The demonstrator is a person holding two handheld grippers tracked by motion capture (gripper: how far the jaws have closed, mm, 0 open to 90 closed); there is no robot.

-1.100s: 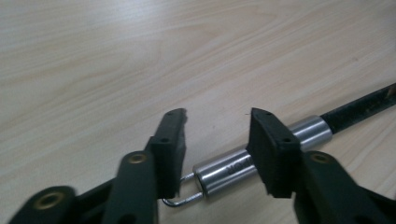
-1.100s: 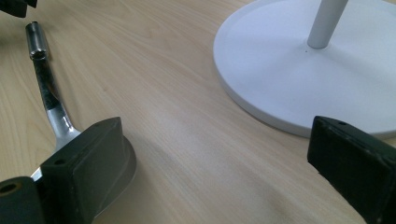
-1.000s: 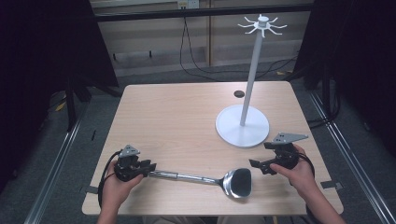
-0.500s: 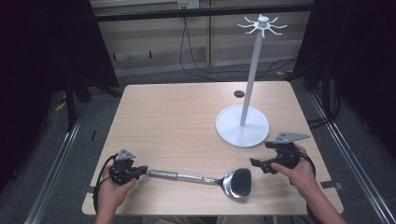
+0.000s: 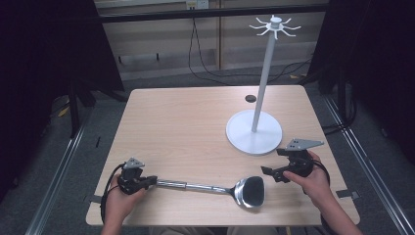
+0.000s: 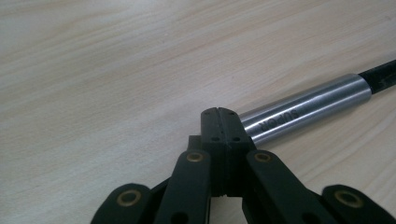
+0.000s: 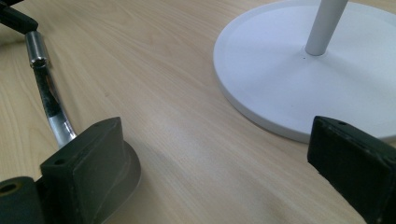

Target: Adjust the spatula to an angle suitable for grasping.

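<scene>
At the near edge of the bench (image 5: pixel 195 127), a metal ladle (image 5: pixel 215 187) lies flat, handle end to the left, bowl to the right. Left tool (image 5: pixel 147 182) sits at the handle's left end; in the left gripper view its jaws are pressed together, pads meeting, with the chrome handle sleeve just beside and right of the tips. Whether any part of the handle is pinched beneath the pads cannot be told; jaws have just finished closing. Right tool (image 5: pixel 268 171) rests near the right edge, jaws spread wide, nothing between them. The ladle bowl lies just left of its tips; in the right gripper view one jaw stands in front of the bowl. White stand (image 5: pixel 254 131) with round base sits farther back, right of centre, just beyond the right tool.
</scene>
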